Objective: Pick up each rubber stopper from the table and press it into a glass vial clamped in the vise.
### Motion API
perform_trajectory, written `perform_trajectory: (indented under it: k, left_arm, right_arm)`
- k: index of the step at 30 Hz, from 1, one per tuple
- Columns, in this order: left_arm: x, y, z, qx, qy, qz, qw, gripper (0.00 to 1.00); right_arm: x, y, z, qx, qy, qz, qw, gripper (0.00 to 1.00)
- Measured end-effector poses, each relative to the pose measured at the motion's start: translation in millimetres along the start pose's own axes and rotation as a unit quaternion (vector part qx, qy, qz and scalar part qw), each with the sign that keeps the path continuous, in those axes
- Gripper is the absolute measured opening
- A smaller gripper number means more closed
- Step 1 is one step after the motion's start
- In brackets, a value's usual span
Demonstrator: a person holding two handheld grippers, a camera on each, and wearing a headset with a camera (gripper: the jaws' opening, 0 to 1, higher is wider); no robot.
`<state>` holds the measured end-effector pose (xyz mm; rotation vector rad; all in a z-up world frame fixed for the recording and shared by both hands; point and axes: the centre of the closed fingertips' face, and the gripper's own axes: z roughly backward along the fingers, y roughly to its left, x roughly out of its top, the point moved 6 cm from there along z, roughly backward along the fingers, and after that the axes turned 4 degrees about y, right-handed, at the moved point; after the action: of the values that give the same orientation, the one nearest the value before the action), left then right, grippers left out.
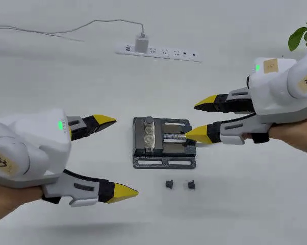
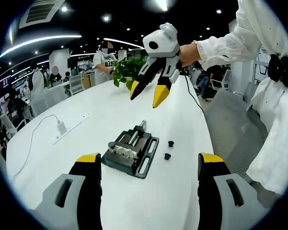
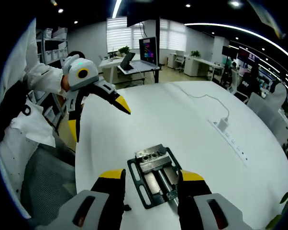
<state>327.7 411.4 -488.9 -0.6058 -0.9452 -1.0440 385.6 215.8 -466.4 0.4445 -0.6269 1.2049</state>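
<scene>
Your left gripper (image 1: pixel 123 156): jaws spread, empty, 9 o'clock of vise (image 1: pixel 163 162) | two rubber stoppers (image 1: pixel 169 184): loose on table (image 1: pixel 245 204), 5 o'clock of vise | glass vials (image 1: pixel 150 137): clamped upright | right gripper (image 1: pixel 193 120): spread, empty, 3 o'clock | advice: pinch one stopper by its sides, level, then press straight down.

White table (image 1: pixel 255 204), black vise (image 1: pixel 163 153) at centre; two rubber stoppers (image 1: pixel 169 184) just beside it; power strip (image 1: pixel 158 51) beyond

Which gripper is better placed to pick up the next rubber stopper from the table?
Probably the left gripper: it is open and empty, and the nearer stopper lies ahead between its jaws in its own view. The right gripper, also open, points at the vise instead.
</scene>
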Motion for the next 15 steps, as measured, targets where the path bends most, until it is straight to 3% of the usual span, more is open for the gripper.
perform_trajectory:
  k: [15]
  left_arm:
    - [6.8, -9.3, -6.5, -0.008, 0.028, -0.018, 0.9994, 0.81]
  right_arm:
    - [-54.3, 17.7, 29.9, -0.003, -0.026, -0.028, 0.9993, 0.54]
